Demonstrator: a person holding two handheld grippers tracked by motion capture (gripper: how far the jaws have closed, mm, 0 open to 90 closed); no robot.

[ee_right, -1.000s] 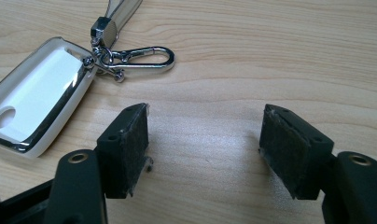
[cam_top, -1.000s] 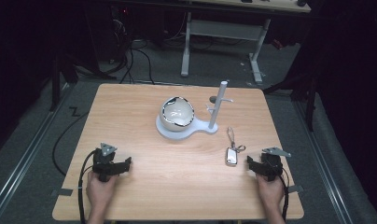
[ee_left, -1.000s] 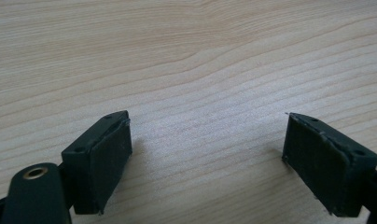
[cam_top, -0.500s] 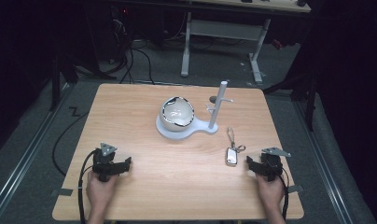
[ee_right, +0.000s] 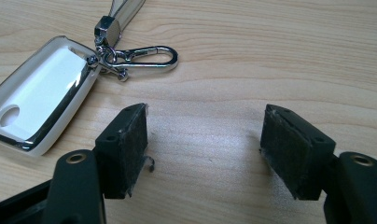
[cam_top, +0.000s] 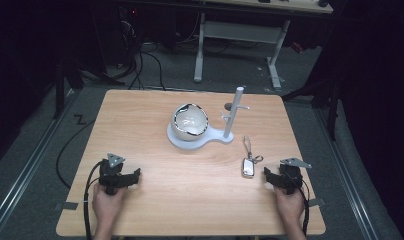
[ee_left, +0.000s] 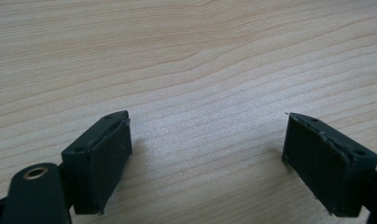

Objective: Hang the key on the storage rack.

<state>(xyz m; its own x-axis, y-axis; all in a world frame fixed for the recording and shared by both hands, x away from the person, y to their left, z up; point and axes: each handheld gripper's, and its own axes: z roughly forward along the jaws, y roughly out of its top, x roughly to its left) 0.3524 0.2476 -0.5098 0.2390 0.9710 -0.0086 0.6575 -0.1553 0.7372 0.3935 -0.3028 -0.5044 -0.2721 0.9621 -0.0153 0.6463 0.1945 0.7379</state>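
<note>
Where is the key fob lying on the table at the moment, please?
In the high view the key fob lies flat on the table's right side, just left of the right tongs and in front of the white stand.

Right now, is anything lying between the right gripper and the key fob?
Nothing visible. The right gripper rests open on the table, and only bare wood separates it from the key fob, which lies flat just to its left with its clip attached.

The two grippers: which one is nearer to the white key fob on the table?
The right gripper. The key fob lies just beside its jaws, whereas the left gripper rests at the opposite side of the table.
</note>
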